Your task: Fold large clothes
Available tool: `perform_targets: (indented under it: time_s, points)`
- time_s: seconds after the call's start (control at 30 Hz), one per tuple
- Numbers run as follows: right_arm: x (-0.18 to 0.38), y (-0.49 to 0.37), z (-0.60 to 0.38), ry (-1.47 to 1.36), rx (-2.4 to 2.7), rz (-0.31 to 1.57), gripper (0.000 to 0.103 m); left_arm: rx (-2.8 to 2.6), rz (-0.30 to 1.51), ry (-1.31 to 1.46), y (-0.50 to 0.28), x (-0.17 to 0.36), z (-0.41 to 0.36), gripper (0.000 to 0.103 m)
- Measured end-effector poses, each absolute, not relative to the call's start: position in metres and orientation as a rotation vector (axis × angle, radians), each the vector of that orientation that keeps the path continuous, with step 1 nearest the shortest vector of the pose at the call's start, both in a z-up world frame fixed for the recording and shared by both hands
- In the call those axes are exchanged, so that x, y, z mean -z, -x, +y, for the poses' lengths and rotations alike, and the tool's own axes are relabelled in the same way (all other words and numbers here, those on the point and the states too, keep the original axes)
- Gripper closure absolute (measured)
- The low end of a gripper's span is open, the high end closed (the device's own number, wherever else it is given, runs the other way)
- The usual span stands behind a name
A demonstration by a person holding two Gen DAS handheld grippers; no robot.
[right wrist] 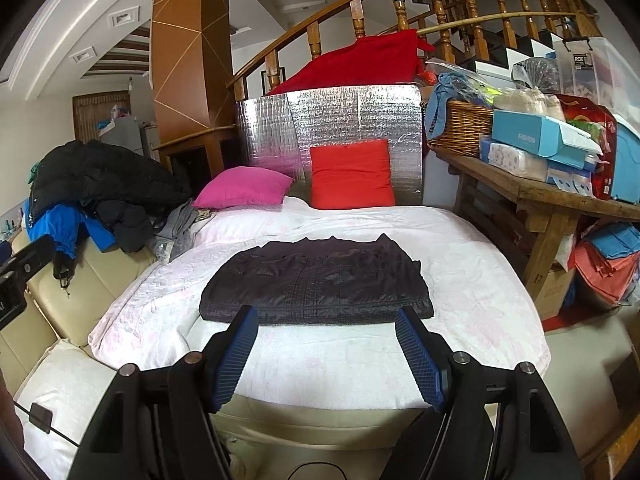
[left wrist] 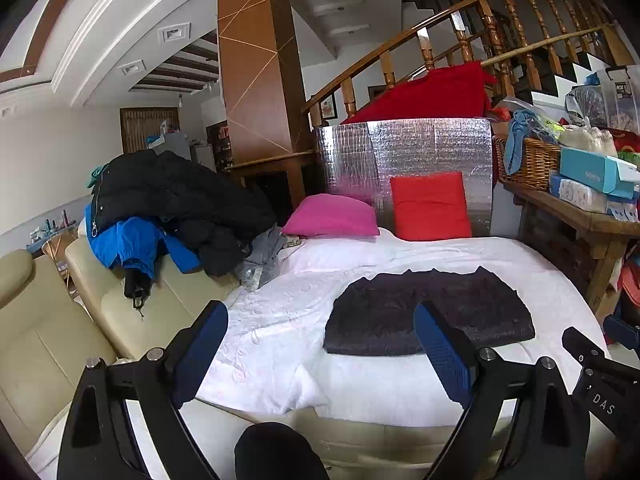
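Note:
A dark garment (left wrist: 432,312) lies folded into a flat rectangle on the white quilt (left wrist: 280,320); it also shows in the right wrist view (right wrist: 320,284). My left gripper (left wrist: 320,316) is open and empty, held back over the quilt's near edge, left of the garment's middle. My right gripper (right wrist: 326,316) is open and empty, just short of the garment's near edge. The right gripper's body shows at the right edge of the left wrist view (left wrist: 600,360). A pile of unfolded dark and blue coats (left wrist: 168,208) lies on the cream sofa at the left (right wrist: 100,192).
A pink pillow (left wrist: 332,216) and a red pillow (left wrist: 430,206) lean on a silver foil panel (left wrist: 408,148) at the back. A wooden table (right wrist: 532,196) with a basket and boxes stands at the right. A cream sofa (left wrist: 48,328) runs along the left.

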State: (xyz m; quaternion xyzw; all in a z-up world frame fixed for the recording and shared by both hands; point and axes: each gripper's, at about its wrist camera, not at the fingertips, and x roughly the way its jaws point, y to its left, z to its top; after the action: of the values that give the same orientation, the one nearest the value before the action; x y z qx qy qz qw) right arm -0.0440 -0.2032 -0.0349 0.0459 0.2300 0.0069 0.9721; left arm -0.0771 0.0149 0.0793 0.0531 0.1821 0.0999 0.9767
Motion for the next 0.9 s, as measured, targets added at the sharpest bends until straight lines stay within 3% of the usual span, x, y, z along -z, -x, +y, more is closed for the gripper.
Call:
perform_targets:
  time_s: [0.9]
  points:
    - [0.028,0.033,-0.192,-0.070,0.015,0.461,0.028,-0.204,0.371,-0.088,0.069,-0.077,0.031,0.009]
